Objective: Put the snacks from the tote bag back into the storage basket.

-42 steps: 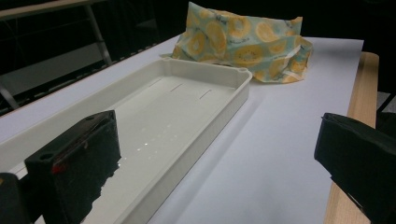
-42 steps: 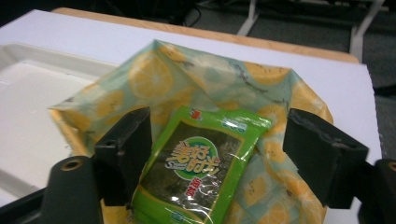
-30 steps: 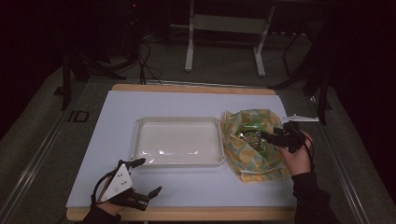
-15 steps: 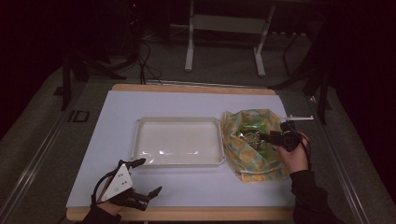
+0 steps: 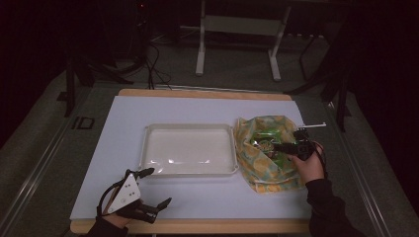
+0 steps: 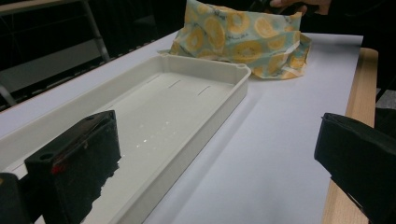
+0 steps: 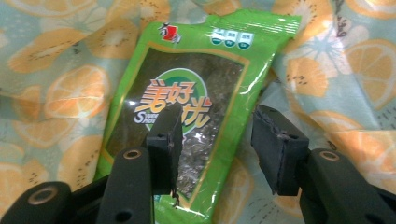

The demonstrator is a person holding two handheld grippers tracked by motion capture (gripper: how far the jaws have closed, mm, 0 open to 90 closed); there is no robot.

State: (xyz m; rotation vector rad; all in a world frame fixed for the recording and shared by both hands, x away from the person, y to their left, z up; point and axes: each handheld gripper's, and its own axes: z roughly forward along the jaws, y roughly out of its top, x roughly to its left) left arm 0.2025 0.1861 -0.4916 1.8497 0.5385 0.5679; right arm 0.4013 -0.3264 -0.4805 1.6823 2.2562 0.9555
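Since a second ago the right tongs (image 5: 277, 146) have sunk a little deeper into the mouth of the fruit-print bag (image 5: 264, 165), and their jaws have just been closing toward each other; the left tongs (image 5: 155, 186) have kept their place at the near left of the desk (image 5: 197, 106). Seen from the right gripper view, the right tongs (image 7: 215, 140) hang just over a green snack packet (image 7: 187, 98) that lies inside the bag (image 7: 56, 84) on its orange-slice lining. One jaw is over the packet's printed face and the other over its right edge, with a clear gap between them and nothing pressed between the pads, so they stand partly apart and grip nothing. From the high view the packet (image 5: 263, 140) shows as a green patch in the open top of the bag, which sits on the right part of the desk just beside the right end of the white tray (image 5: 190, 129). The left tongs (image 6: 215, 172) stand wide apart and hold nothing, with the near rim of the tray (image 6: 205, 116) between and ahead of their jaws, and the bag (image 6: 243, 37) farther off beyond it.
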